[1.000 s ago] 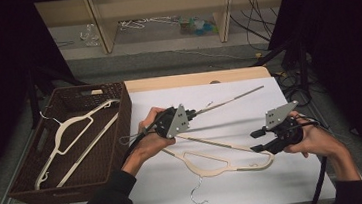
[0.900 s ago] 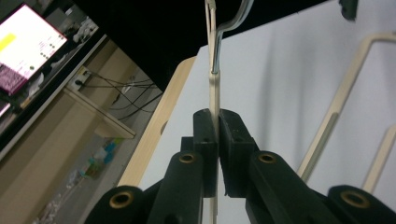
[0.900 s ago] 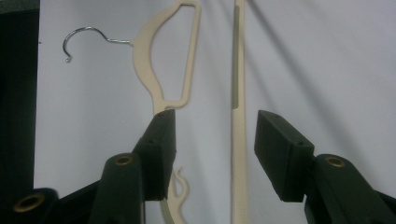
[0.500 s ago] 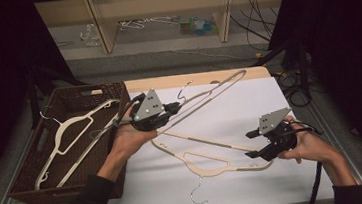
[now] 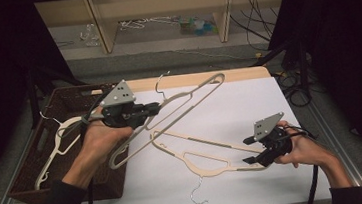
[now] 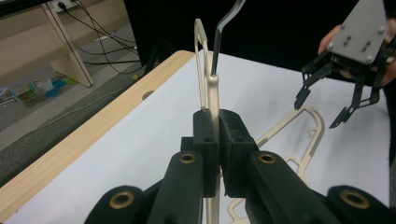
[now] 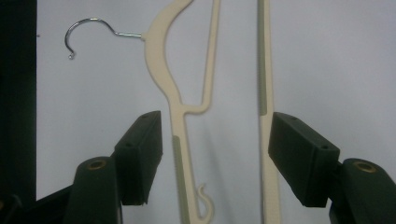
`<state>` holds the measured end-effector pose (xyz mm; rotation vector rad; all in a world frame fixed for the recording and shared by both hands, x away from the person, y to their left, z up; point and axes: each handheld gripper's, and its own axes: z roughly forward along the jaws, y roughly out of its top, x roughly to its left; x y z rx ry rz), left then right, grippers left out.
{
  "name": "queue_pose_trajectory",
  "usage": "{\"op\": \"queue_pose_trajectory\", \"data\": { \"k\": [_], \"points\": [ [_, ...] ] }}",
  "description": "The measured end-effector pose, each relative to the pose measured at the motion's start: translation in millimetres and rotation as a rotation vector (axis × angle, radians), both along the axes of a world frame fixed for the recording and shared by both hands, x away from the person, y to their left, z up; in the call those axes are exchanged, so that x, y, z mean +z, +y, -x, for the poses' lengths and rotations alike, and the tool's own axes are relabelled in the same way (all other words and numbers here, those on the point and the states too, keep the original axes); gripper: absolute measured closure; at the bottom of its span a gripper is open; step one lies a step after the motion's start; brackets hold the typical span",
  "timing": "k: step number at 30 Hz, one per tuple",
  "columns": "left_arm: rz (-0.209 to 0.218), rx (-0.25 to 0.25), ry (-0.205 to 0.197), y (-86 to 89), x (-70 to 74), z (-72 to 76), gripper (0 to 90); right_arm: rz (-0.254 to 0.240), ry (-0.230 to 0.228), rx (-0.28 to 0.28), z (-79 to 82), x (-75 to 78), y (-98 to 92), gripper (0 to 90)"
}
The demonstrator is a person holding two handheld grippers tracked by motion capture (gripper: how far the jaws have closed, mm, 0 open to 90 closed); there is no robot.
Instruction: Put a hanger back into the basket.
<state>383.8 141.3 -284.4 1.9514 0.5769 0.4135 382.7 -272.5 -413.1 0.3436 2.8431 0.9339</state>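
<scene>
Cream plastic, the lifted hanger (image 5: 170, 115) is pinched at its neck between the clenched jaws of the left gripper (image 5: 152, 109), its metal hook (image 5: 161, 83) rising just past the jaw tips and its long frame slanting clear of the white worktop (image 5: 249, 105). Between the spread, released jaws of the right gripper (image 7: 212, 140), which touch nothing, lies the end of a second cream hanger (image 5: 199, 153), flat on the worktop with its hook (image 7: 86, 33) ahead and to one side. Behind the left gripper a brown woven basket (image 5: 68, 100) holds another pale hanger (image 5: 60, 144).
</scene>
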Motion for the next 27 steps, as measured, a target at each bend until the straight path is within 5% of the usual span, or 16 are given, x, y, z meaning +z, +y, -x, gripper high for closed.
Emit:
{"op": "queue_pose_trajectory", "data": {
  "k": [9, 17, 22, 27],
  "points": [
    [0.146, 0.025, 0.023, 28.4, 39.6, 9.8, 85.8, 0.009, 0.018, -0.006, 0.0, -2.9, -1.3, 36.7],
    [0.138, 0.109, 0.029, 70.8, 52.1, 16.4, 85.8, 0.012, 0.014, -0.003, 0.4, -3.3, -2.6, 36.8],
    [0.139, 0.191, 0.025, 114.4, 46.3, 22.2, 85.8, 0.014, 0.020, -0.003, 1.0, -4.1, -4.2, 37.1],
    [0.114, 0.253, 0.034, 140.5, 36.0, 20.4, 85.8, 0.019, 0.023, -0.006, 1.0, -5.3, -3.9, 37.1]
  ]
}}
